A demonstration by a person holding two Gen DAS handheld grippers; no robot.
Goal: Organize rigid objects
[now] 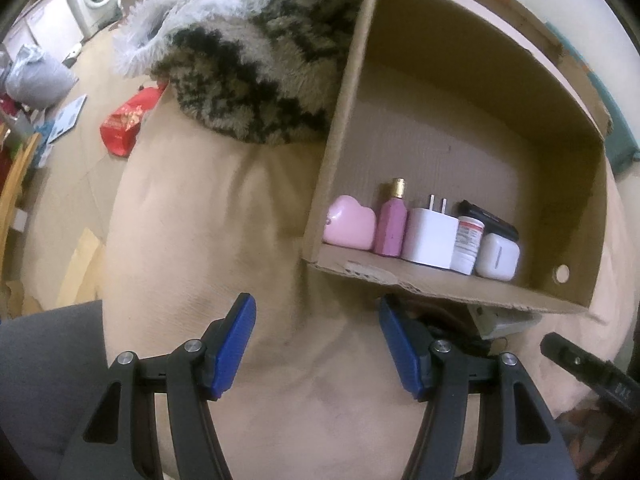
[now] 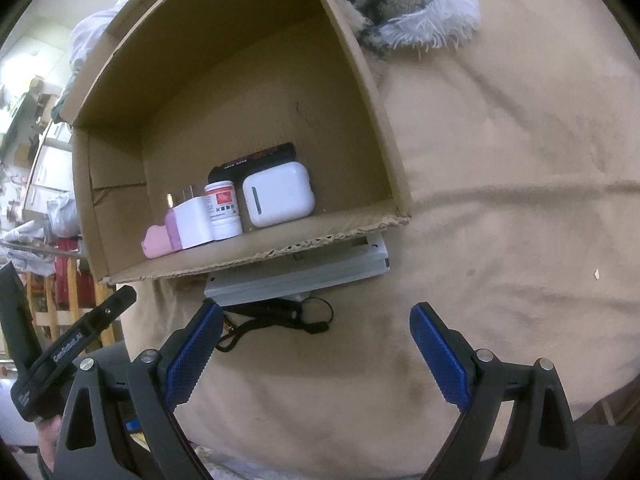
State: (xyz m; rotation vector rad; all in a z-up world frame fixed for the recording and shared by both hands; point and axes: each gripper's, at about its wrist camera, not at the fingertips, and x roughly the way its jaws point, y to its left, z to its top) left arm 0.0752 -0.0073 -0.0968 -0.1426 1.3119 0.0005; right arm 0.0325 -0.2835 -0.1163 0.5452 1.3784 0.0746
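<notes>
A cardboard box (image 1: 472,152) (image 2: 224,92) stands on a beige cloth. Along its near wall sit a pink heart case (image 1: 350,222) (image 2: 156,242), a pink bottle (image 1: 392,222), a white charger (image 1: 430,238) (image 2: 192,226), a small pill bottle (image 1: 468,244) (image 2: 223,210), a white earbud case (image 1: 498,256) (image 2: 278,194) and a black item (image 1: 486,216) (image 2: 260,158) behind. Just outside the box lie a flat white object (image 2: 300,272) and a black strapped item (image 2: 276,316). My left gripper (image 1: 316,344) is open over the cloth. My right gripper (image 2: 316,352) is open too, near the strapped item.
A shaggy patterned rug (image 1: 248,60) (image 2: 400,4) lies beside the box. A red bag (image 1: 126,120) and a grey sack (image 1: 36,80) sit on the floor at the left. The left gripper's body (image 2: 72,352) shows at the right wrist view's left edge.
</notes>
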